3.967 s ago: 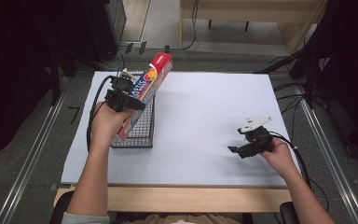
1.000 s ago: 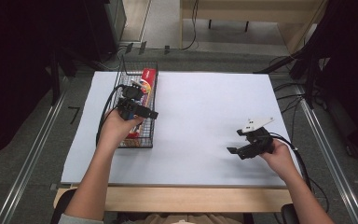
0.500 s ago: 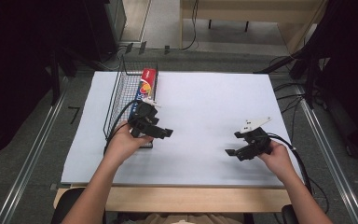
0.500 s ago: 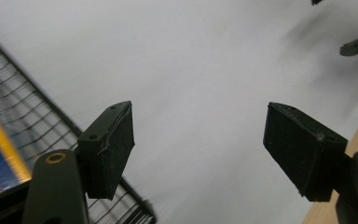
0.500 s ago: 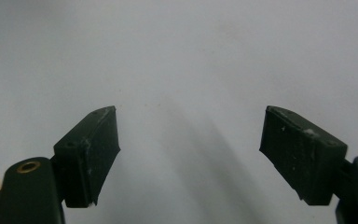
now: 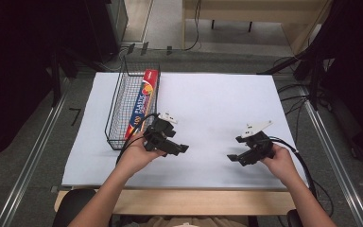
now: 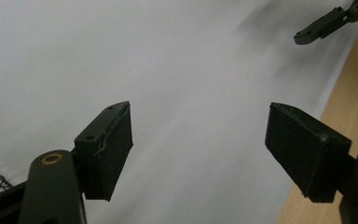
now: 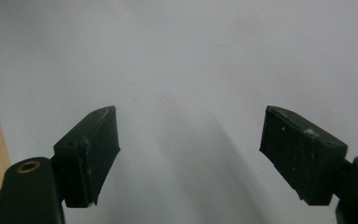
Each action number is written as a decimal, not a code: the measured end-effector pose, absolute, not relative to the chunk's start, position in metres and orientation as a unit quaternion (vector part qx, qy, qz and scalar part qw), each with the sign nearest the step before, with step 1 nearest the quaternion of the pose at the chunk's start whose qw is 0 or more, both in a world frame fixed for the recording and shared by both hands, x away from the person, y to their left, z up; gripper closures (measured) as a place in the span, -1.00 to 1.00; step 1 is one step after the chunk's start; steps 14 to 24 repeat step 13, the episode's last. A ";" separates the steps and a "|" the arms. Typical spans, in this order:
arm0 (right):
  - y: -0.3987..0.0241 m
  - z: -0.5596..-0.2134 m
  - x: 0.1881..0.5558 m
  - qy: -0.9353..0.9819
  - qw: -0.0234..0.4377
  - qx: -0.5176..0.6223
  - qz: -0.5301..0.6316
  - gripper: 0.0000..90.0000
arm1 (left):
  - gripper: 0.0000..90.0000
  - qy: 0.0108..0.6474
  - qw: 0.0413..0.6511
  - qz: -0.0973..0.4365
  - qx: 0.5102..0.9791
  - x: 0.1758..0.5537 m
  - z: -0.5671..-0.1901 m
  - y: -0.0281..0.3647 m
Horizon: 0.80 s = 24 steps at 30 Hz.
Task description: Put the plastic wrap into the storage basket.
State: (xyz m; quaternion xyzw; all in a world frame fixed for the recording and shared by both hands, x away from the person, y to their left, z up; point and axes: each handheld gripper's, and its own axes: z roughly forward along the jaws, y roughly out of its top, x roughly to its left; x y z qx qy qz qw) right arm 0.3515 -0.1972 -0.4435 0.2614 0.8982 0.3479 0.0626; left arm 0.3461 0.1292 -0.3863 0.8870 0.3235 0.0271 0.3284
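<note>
Left gripper [image 7: 198, 154] with jaws wide apart and nothing between them, having just been opening further, above bare white sheet [image 7: 168, 70]. Right gripper [image 8: 189, 156] likewise parted and empty, over the same white surface. In the left gripper view, a corner of black wire mesh at the lower left, a strip of wooden table edge [image 7: 345, 107] along the right, and the tip of the other gripper at the top right; in the right gripper view, just a sliver of wood at the left margin. From the high view, what neither close camera gives: left gripper [image 6: 170, 144] held just right of the wire basket [image 6: 118, 101], pointing right; right gripper [image 6: 243, 153] well apart from it, near the front right of the sheet, pointing left. Plastic wrap box [image 6: 143, 101] lying lengthwise inside the basket along its right wall, red end toward the far side, untouched by either gripper. Counted: two grippers, two hands, one basket, one box, one white sheet on one wooden table.
</note>
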 end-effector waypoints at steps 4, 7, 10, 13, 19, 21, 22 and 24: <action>-0.197 -0.444 0.351 0.899 0.061 0.260 0.347 -0.55 | -0.48 0.319 0.330 0.024 0.888 0.345 -0.390 0.126; -0.197 -0.444 0.350 0.900 0.060 0.259 0.347 -0.55 | -0.48 0.315 0.332 0.022 0.889 0.344 -0.394 0.125; -0.197 -0.444 0.350 0.900 0.060 0.259 0.345 -0.55 | -0.48 0.304 0.328 0.021 0.894 0.342 -0.397 0.124; -0.197 -0.445 0.351 0.901 0.058 0.257 0.343 -0.55 | -0.49 0.295 0.326 0.021 0.898 0.339 -0.401 0.120; -0.197 -0.445 0.351 0.901 0.058 0.257 0.343 -0.55 | -0.49 0.295 0.326 0.021 0.898 0.339 -0.401 0.120; -0.197 -0.445 0.351 0.901 0.058 0.257 0.343 -0.55 | -0.49 0.295 0.326 0.021 0.898 0.339 -0.401 0.120; -0.197 -0.445 0.351 0.901 0.058 0.257 0.343 -0.55 | -0.49 0.295 0.326 0.021 0.898 0.339 -0.401 0.120; -0.197 -0.445 0.351 0.901 0.058 0.257 0.343 -0.55 | -0.49 0.295 0.326 0.021 0.898 0.339 -0.401 0.120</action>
